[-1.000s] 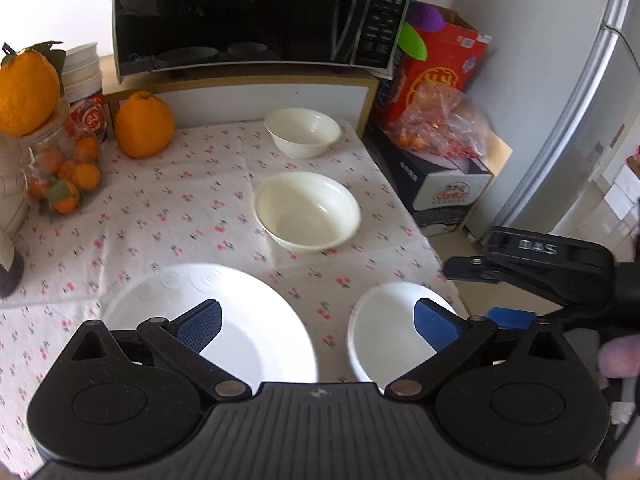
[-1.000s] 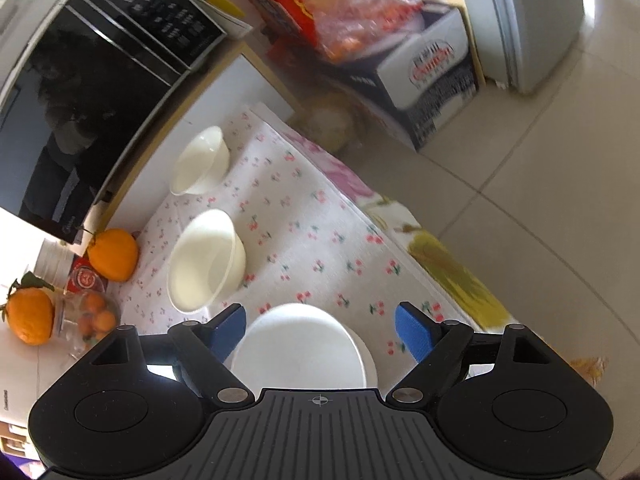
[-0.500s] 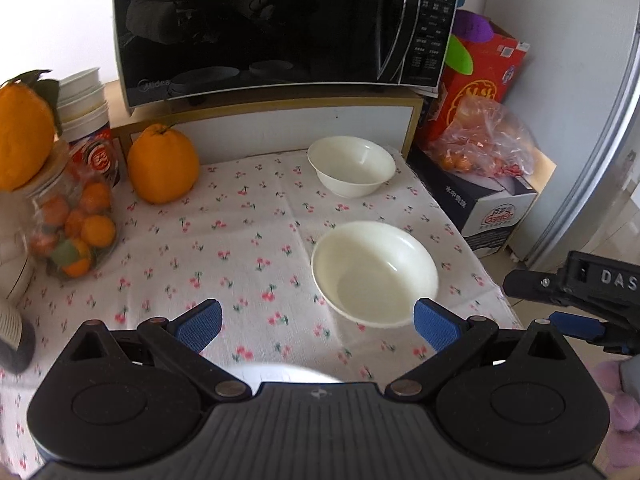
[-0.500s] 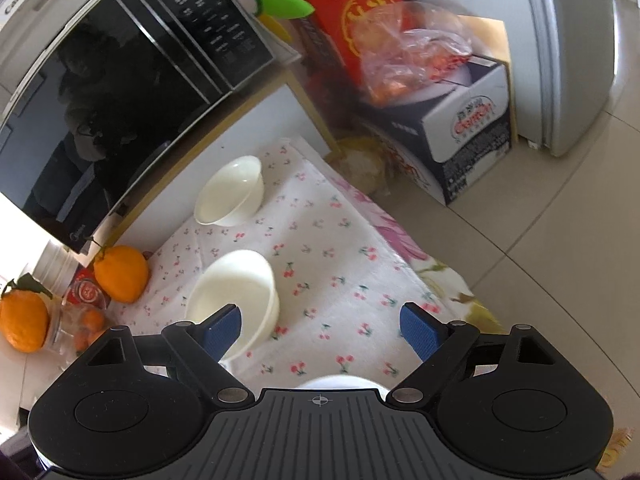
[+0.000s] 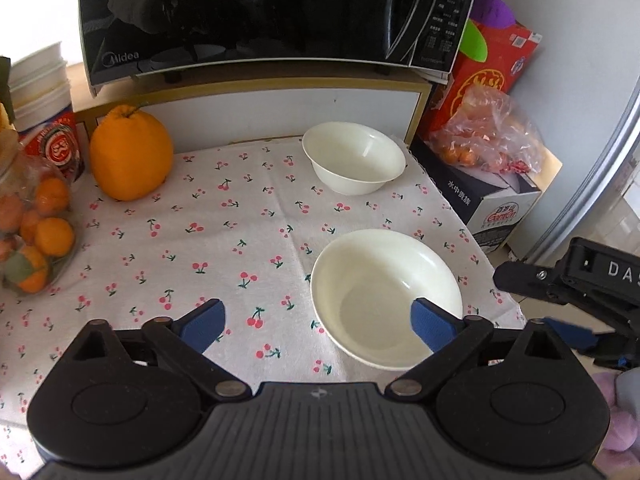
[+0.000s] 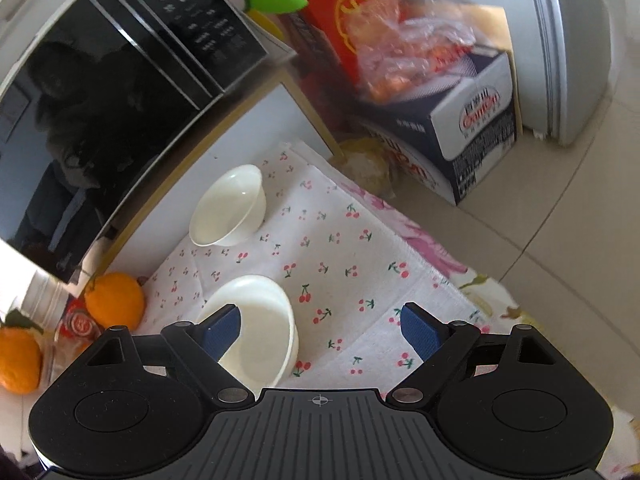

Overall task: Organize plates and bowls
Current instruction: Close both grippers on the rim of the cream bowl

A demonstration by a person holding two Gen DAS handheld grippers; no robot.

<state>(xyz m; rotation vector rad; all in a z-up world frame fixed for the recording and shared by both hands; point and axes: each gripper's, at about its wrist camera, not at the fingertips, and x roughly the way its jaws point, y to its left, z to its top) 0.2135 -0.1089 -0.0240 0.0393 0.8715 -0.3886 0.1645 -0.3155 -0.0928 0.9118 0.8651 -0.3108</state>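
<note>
In the left wrist view the wide, empty left tongs (image 5: 318, 318), just narrowed slightly, are seen with the large bowl (image 5: 386, 298) ahead towards their right pad, while in the right wrist view the wide, empty right tongs (image 6: 320, 330) are seen with that large bowl (image 6: 256, 328) at their left pad, the small bowl (image 6: 229, 211) farther back on the counter (image 6: 352, 248).

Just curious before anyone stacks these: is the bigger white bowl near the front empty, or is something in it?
Empty. The bigger bowl stands upright on the cherry-print cloth, and its whole pale inside shows bare.
</note>
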